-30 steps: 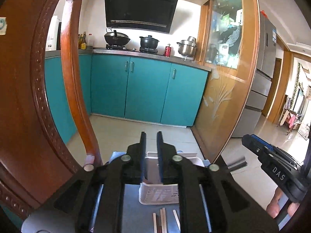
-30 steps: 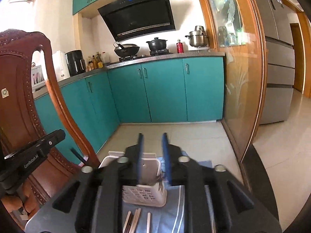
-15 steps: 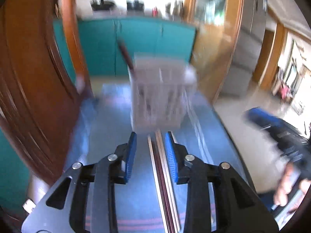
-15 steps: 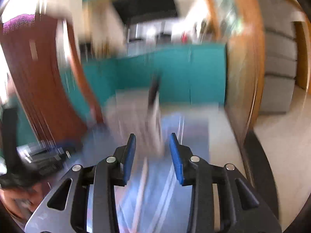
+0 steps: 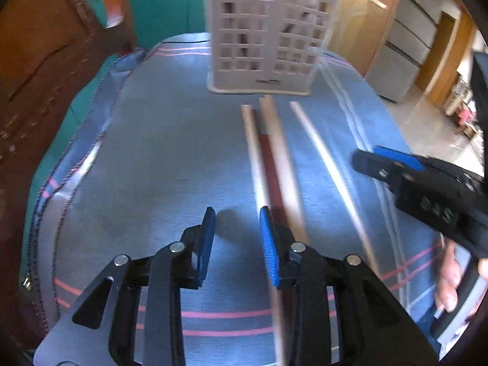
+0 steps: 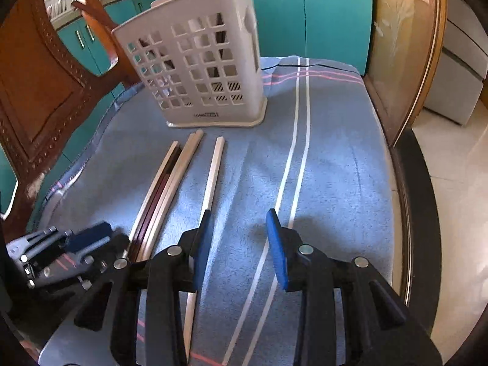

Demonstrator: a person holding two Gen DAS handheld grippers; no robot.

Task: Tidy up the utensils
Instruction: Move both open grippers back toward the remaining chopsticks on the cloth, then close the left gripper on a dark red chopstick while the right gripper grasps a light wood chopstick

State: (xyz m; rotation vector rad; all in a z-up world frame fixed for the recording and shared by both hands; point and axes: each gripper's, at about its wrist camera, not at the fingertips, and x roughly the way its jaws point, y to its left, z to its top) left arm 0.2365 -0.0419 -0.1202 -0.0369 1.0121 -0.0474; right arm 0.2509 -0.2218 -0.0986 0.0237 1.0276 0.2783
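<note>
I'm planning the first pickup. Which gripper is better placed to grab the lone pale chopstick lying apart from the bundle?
Right. The right gripper is open, and the lone chopstick runs just under its left finger. The left gripper, also open, sits beside the bundled chopsticks instead.

Two close wrist views, angled down along the fingers, sharing white basket point(image 5: 264, 35) and chopsticks point(image 6: 170, 189).

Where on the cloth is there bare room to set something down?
Bare cloth lies right of the white stripes, and also left of the chopsticks toward the chair. It is crowded from the basket down along the chopsticks.
</note>
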